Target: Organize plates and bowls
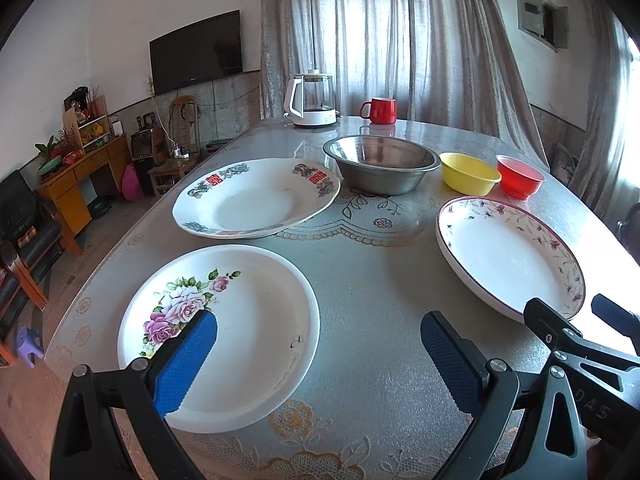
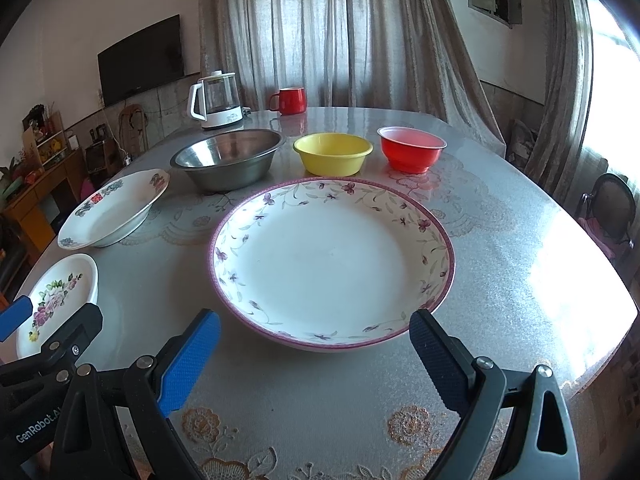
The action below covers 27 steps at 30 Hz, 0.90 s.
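Observation:
Three plates lie on the table: a rose-patterned plate [image 1: 240, 332] [image 2: 56, 300] near left, a plate with red characters [image 1: 256, 200] [image 2: 116, 212] behind it, and a purple-rimmed floral plate [image 1: 508, 256] [image 2: 332, 264] on the right. Behind them stand a steel bowl [image 1: 384, 164] [image 2: 228, 158], a yellow bowl [image 1: 468, 172] [image 2: 332, 158] and a red bowl [image 1: 520, 176] [image 2: 412, 152]. My left gripper [image 1: 320, 344] is open and empty, its left finger over the rose plate. My right gripper [image 2: 316, 344] is open and empty just in front of the purple-rimmed plate.
A white kettle [image 1: 312, 98] [image 2: 218, 98] and a red mug [image 1: 380, 110] [image 2: 290, 100] stand at the far edge of the table [image 1: 376, 300]. Curtains hang behind. A chair [image 2: 612, 208] stands at the right; furniture and a TV are at the left.

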Each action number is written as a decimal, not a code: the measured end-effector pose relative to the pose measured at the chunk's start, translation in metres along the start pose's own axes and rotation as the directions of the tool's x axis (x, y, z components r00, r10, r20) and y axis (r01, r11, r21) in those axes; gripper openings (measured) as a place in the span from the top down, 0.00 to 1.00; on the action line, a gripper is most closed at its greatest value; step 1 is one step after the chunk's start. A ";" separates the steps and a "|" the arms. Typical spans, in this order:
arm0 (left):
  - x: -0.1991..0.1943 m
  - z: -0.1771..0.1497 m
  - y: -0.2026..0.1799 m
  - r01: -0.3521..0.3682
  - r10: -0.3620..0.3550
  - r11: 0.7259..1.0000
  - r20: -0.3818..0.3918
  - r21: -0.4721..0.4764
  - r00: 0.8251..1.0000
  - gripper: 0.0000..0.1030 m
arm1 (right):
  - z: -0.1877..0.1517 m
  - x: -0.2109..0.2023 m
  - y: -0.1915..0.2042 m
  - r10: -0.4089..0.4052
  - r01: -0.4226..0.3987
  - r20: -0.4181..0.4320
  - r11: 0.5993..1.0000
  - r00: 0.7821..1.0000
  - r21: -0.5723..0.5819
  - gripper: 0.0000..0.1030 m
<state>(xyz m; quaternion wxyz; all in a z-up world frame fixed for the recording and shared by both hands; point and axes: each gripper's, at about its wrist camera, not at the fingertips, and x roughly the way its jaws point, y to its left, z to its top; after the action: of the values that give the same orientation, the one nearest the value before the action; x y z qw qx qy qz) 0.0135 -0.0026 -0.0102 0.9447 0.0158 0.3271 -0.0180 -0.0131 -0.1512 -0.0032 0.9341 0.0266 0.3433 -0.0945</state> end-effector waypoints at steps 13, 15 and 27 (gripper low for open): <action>0.000 0.000 -0.001 0.000 0.000 1.000 0.000 0.001 1.000 0.01 | -0.001 -0.001 0.000 0.002 -0.002 0.002 1.000 1.000 -0.002 0.06; 0.000 0.000 0.000 0.001 -0.001 1.000 -0.001 0.001 1.000 0.01 | -0.001 -0.001 0.000 0.002 -0.002 0.003 1.000 1.000 -0.002 0.06; 0.000 0.000 -0.002 0.002 -0.002 1.000 -0.002 0.003 1.000 0.01 | -0.001 -0.001 0.000 0.003 -0.003 0.001 1.000 1.000 -0.001 0.06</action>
<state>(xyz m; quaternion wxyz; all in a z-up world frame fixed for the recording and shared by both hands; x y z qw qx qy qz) 0.0130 -0.0042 -0.0103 0.9444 0.0168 0.3279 -0.0193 -0.0147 -0.1512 -0.0027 0.9345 0.0268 0.3426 -0.0930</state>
